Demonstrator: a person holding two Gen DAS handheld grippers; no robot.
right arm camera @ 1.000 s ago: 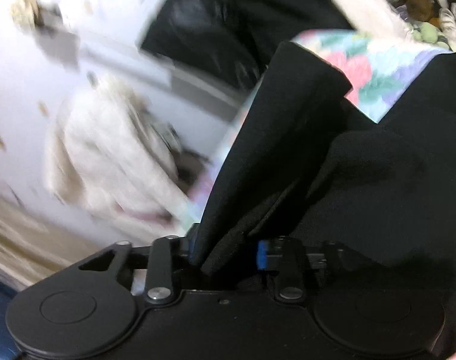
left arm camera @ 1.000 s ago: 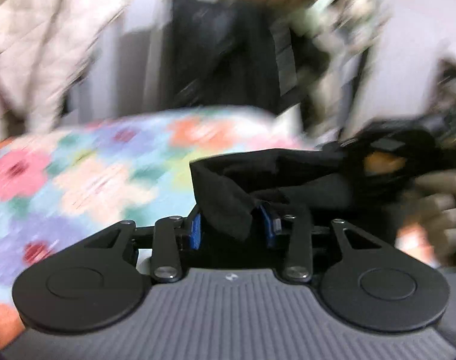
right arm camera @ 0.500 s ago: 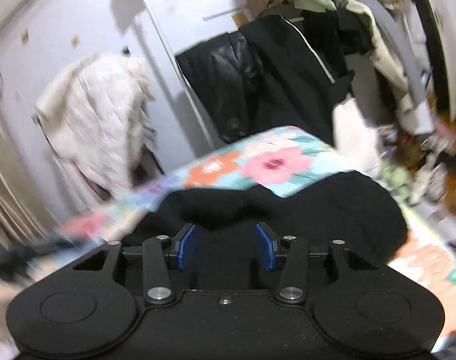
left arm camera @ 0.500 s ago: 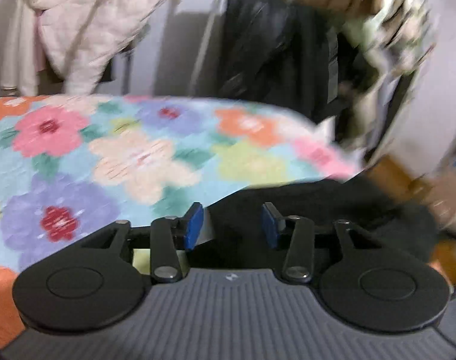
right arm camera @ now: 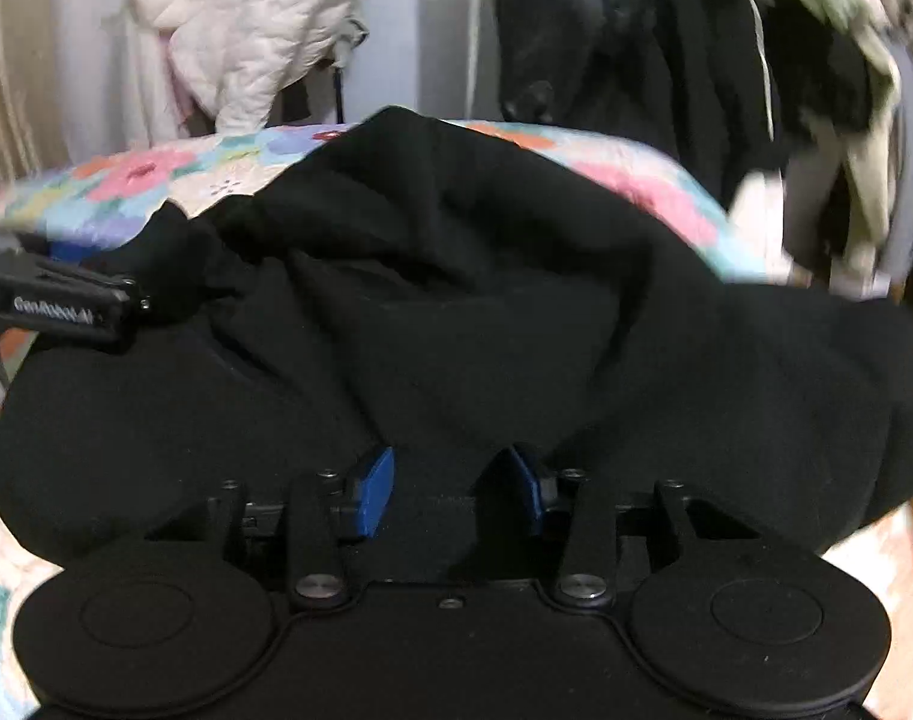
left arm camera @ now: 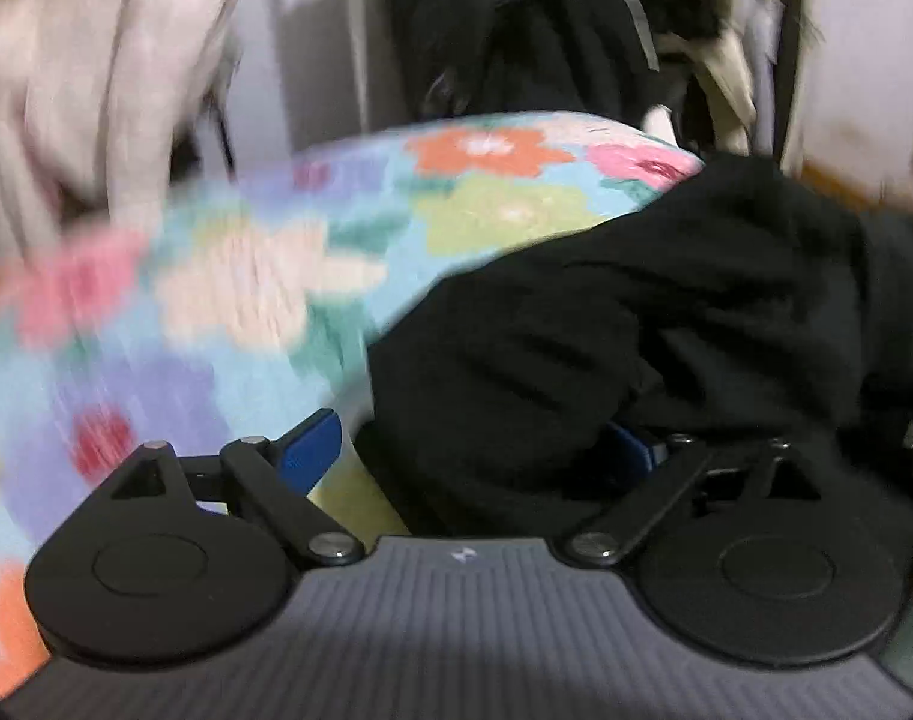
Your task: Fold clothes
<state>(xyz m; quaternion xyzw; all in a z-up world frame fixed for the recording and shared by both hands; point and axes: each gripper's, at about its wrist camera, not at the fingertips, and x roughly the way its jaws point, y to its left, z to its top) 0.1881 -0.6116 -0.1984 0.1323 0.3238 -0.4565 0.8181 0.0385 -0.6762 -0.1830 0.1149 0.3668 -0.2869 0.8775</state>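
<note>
Both grippers stand with their jaws apart. The left gripper [left arm camera: 474,450] is spread wide, wider than half a second ago; its blue-padded left finger [left arm camera: 309,450] is bare over the quilt, while the right pad is half buried under cloth. A bunched fold of the black, soft, matte knit garment [left arm camera: 606,330] now lies between the fingers, where a half second ago only its flat edge lay ahead of them. Whether the pads press the fold cannot be told.

The right gripper [right arm camera: 450,480] is moderately open, about as before. Its blue pads [right arm camera: 375,489] show on either side of a hanging fold of the same garment [right arm camera: 456,276], with visible gaps, so nothing is clamped. The cloth has bulked up into a taller, creased mound against this gripper.

Farther out, the garment rests on the flower-patterned quilted bedspread [left arm camera: 228,276], with pink, orange, green and lilac blooms on pale blue. In the right wrist view the left gripper [right arm camera: 66,306] enters at the left edge, touching the garment's edge.

Beyond the bed hang a cream quilted jacket [right arm camera: 258,30] and dark coats [right arm camera: 624,48] against a pale wall.
</note>
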